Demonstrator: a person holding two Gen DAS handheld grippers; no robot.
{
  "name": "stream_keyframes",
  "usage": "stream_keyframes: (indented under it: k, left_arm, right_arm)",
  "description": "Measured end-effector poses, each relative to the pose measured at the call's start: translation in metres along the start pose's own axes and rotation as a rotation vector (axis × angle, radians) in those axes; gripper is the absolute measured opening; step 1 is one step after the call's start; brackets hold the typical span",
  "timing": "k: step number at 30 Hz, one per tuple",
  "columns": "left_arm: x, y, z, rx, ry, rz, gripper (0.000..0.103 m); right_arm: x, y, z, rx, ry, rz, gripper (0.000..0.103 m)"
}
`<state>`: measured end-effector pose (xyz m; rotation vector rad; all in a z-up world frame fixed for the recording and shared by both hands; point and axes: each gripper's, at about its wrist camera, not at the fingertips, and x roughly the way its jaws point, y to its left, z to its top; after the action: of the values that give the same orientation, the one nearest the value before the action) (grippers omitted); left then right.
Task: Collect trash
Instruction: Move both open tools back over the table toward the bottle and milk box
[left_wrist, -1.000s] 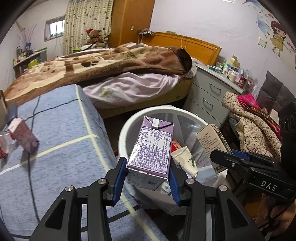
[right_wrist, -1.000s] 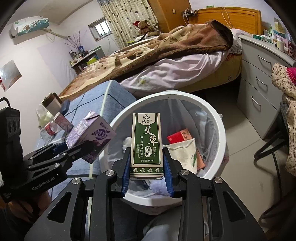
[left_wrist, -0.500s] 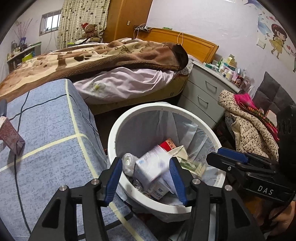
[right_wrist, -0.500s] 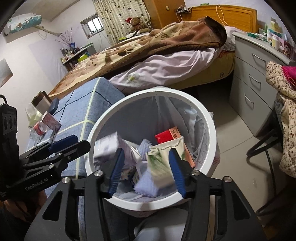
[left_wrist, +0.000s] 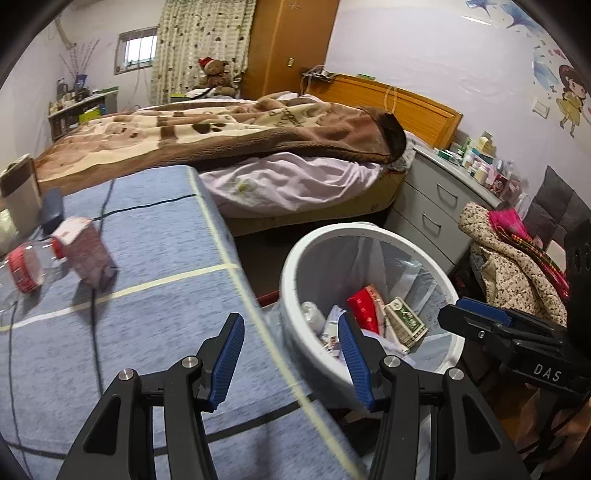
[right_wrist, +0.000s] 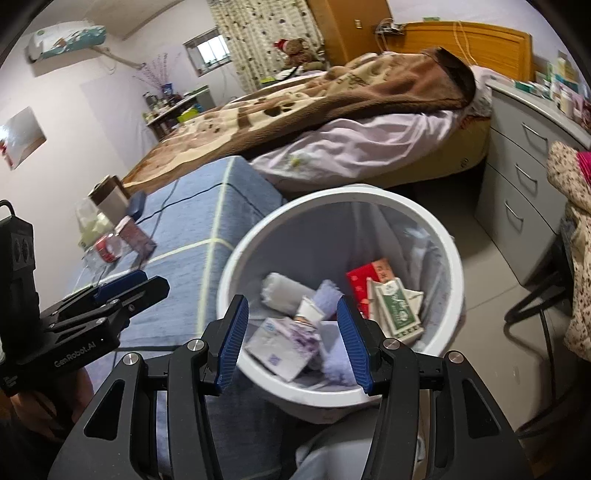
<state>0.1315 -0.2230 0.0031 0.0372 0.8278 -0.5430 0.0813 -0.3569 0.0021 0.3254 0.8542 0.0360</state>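
Well, both grippers — left gripper (left_wrist: 291, 354), right gripper (right_wrist: 291, 338) — hang with jaws spread, empty; purple carton (right_wrist: 284, 341) lies inside the white bin (right_wrist: 458, 273). Red carton (left_wrist: 88, 254) and bottle (left_wrist: 22, 267) (crowded together on the counter (left_wrist: 155, 266)) could topple if clipped.

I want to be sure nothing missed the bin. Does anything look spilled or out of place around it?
Nothing spilled: the cartons lie inside the white bin, none on the floor beside it. Both the left gripper and right gripper are open and empty. A plastic bottle lies on its side on the blue table, next to a red carton.
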Motion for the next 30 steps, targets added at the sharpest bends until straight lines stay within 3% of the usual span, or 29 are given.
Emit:
stream_keyframes:
  k: [30]
  left_arm:
    - [-0.081, 0.103, -0.041, -0.145, -0.076, 0.214, 0.053]
  right_arm:
    - [0.014, 0.1, -0.003, -0.248, 0.036, 0.197, 0.052]
